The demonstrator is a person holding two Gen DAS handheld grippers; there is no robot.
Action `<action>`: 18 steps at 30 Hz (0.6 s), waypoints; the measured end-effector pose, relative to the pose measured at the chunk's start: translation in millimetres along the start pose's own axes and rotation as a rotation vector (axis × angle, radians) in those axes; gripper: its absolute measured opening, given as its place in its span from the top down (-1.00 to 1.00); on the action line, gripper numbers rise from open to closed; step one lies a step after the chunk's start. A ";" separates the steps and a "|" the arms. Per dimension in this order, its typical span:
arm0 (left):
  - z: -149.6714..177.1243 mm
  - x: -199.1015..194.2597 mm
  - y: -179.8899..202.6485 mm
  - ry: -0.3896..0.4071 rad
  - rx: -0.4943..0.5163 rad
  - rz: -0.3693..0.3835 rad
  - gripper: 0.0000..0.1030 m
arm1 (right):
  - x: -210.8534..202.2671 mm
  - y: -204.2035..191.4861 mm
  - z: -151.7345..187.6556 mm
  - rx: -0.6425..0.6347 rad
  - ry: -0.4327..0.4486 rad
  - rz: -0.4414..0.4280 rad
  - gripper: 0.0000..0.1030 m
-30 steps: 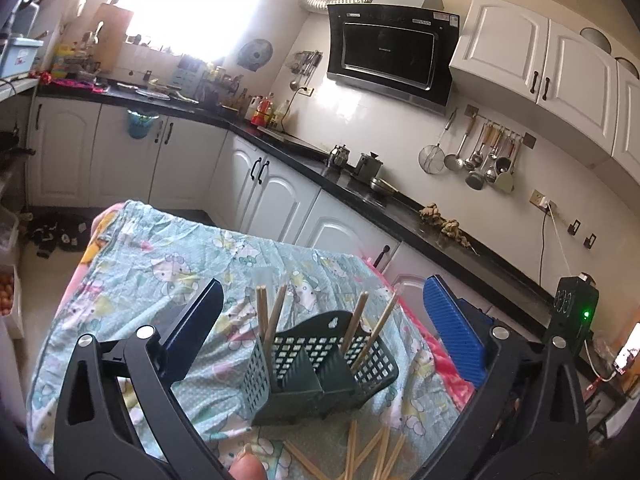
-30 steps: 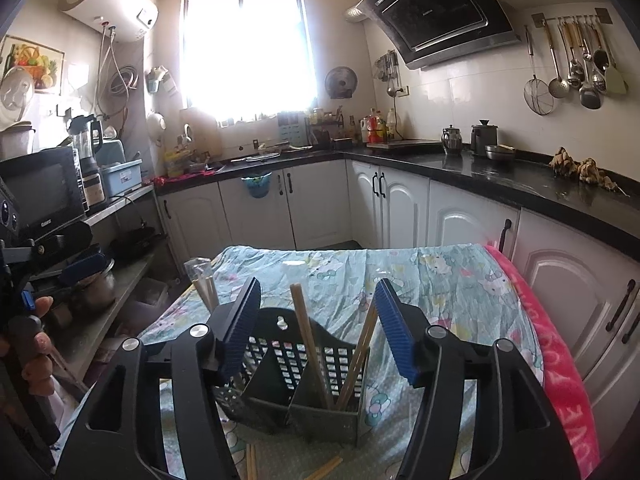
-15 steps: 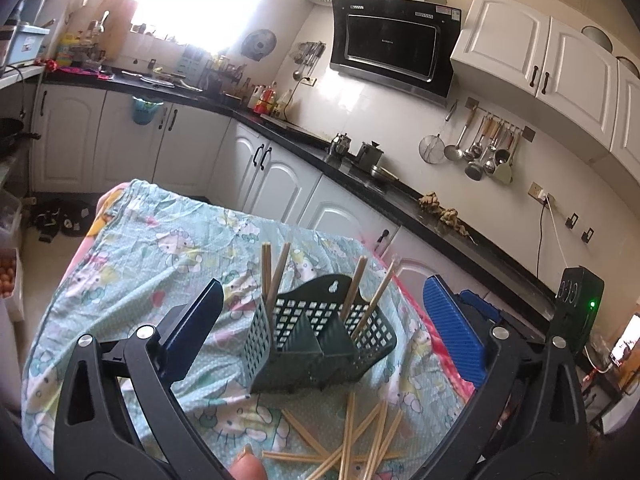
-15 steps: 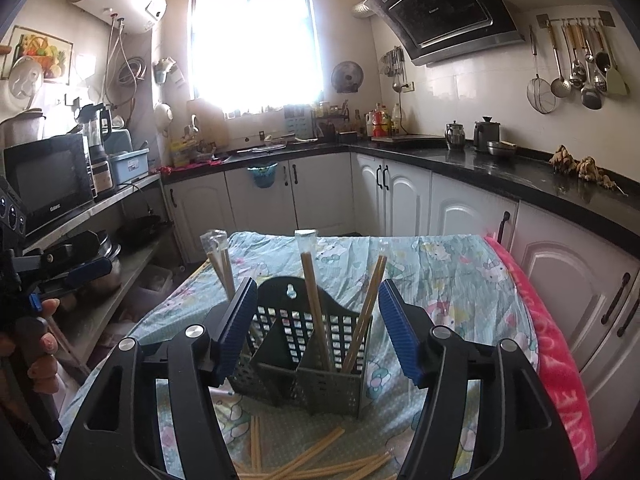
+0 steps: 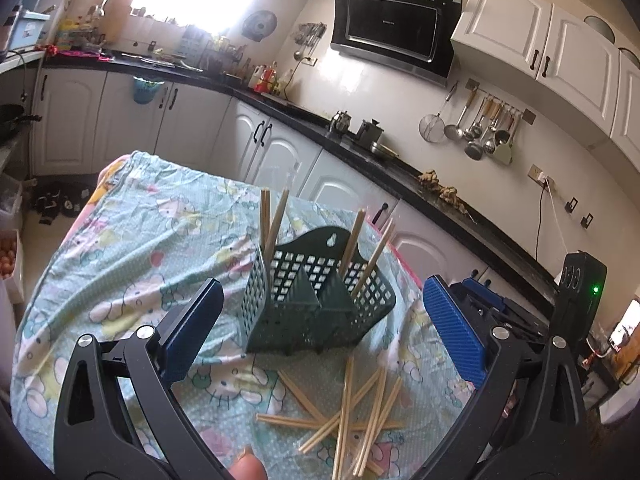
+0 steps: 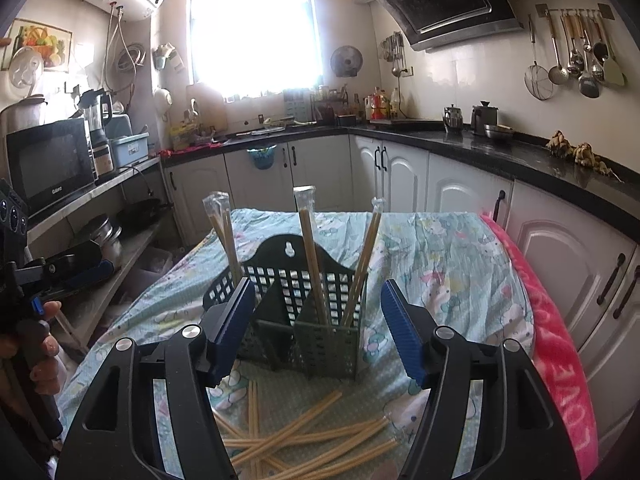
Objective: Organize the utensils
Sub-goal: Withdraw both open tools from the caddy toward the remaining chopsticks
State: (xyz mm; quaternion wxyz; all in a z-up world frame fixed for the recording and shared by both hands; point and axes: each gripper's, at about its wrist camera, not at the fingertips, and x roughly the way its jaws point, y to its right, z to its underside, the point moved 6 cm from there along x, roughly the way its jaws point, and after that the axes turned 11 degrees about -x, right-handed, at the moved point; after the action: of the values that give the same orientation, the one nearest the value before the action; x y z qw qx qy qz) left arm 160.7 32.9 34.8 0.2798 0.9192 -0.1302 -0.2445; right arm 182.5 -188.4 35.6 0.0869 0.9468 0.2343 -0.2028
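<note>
Hovering over scattered chopsticks, both grippers empty, fingers spread.
Loose sticks are lying lower centre, before the green holder; pinching one mid-length, clear of crossings, looks best.

Table under cartoon-print cloth; green utensil caddy on it; loose chopsticks scattered beside.

Matt perforated plastic caddy, pale wooden chopsticks, soft printed cloth
</note>
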 end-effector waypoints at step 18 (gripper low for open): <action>64.0 9.4 -14.7 -0.144 -0.012 -0.028 -0.79 | -3.8 11.0 56.7 0.023 -0.120 0.024 -0.22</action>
State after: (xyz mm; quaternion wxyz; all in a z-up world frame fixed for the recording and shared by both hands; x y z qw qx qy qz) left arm 136.8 12.4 -23.7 0.2718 0.8993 -0.1355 -0.3145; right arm 165.3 -214.3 -13.2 0.0925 0.9366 0.2149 -0.2609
